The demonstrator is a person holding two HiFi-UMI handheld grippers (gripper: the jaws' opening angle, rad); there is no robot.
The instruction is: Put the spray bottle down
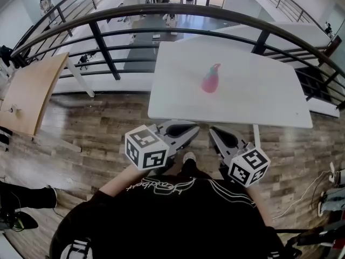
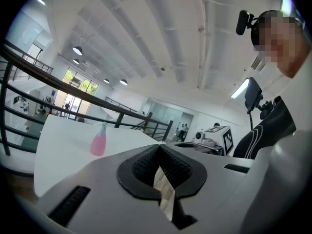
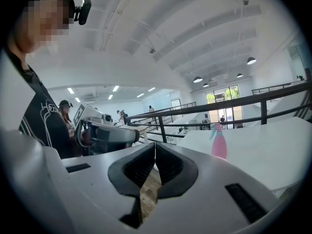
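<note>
The pink spray bottle (image 1: 210, 79) with a pale teal nozzle stands upright on the white table (image 1: 259, 101), free of both grippers. It also shows far off in the left gripper view as the bottle (image 2: 99, 142) and in the right gripper view as the bottle (image 3: 219, 142). My left gripper (image 1: 193, 128) and right gripper (image 1: 214, 132) hang side by side close to the person's body, just short of the table's near edge. Both are shut with nothing between their tips, as the left gripper (image 2: 158, 147) and the right gripper (image 3: 155, 144) show in their own views.
A black curved railing (image 1: 108, 53) runs behind and around the table. A wooden tabletop (image 1: 29, 93) stands at the left over plank flooring. Cables and gear lie on the floor at the far right (image 1: 329, 190). People stand far off in the hall.
</note>
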